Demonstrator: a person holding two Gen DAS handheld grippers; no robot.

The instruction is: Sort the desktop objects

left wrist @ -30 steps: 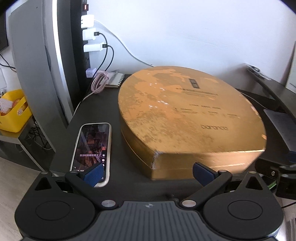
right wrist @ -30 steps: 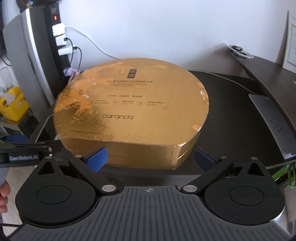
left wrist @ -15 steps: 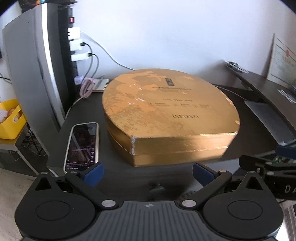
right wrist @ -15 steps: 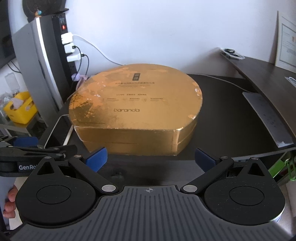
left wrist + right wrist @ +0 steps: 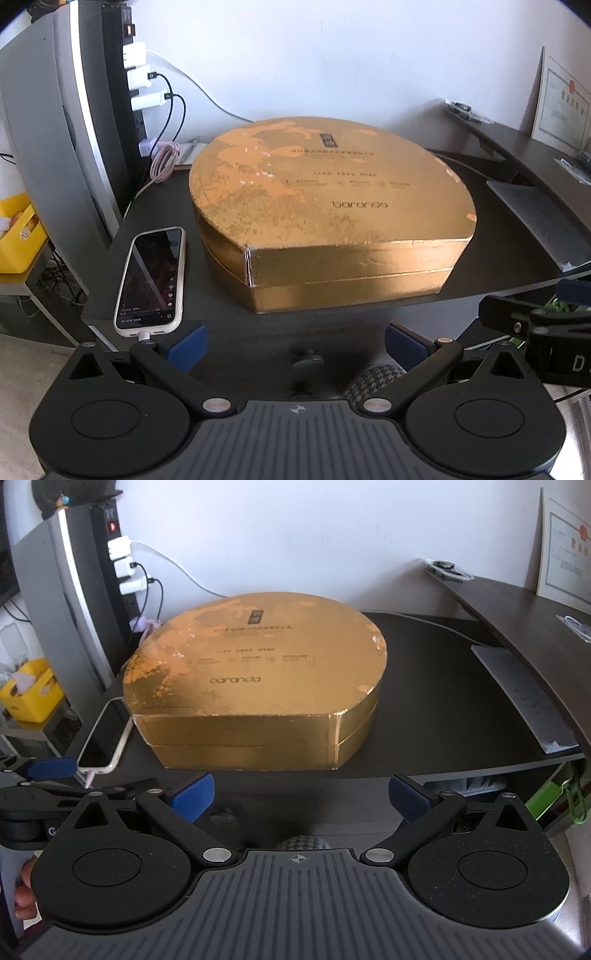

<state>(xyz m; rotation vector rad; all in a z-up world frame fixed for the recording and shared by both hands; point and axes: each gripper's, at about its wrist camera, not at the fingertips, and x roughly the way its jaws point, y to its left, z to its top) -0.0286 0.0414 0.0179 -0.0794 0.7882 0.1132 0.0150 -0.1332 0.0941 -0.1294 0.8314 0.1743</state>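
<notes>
A large gold box [image 5: 325, 206] [image 5: 255, 686] with a rounded back and a flat front sits lidded on the dark desk [image 5: 491, 243] [image 5: 436, 701]. A phone [image 5: 151, 277] [image 5: 101, 744] in a white case lies to its left, screen up, with a cable plugged in. My left gripper [image 5: 293, 345] is open, off the desk's front edge and short of the box. My right gripper [image 5: 301, 797] is open too, also in front of the desk, holding nothing. Each gripper shows at the edge of the other's view.
A power strip [image 5: 138, 85] with white chargers and cables stands at the back left beside a grey panel [image 5: 48, 129]. A coiled pink cable [image 5: 162, 162] lies behind the phone. A grey flat item [image 5: 524, 698] rests at the desk's right; a yellow bin [image 5: 18, 240] sits lower left.
Both grippers have pulled back from the gold box toward the desk's front edge, so the box looks smaller and farther. Both stay open. Box and phone have not moved.
</notes>
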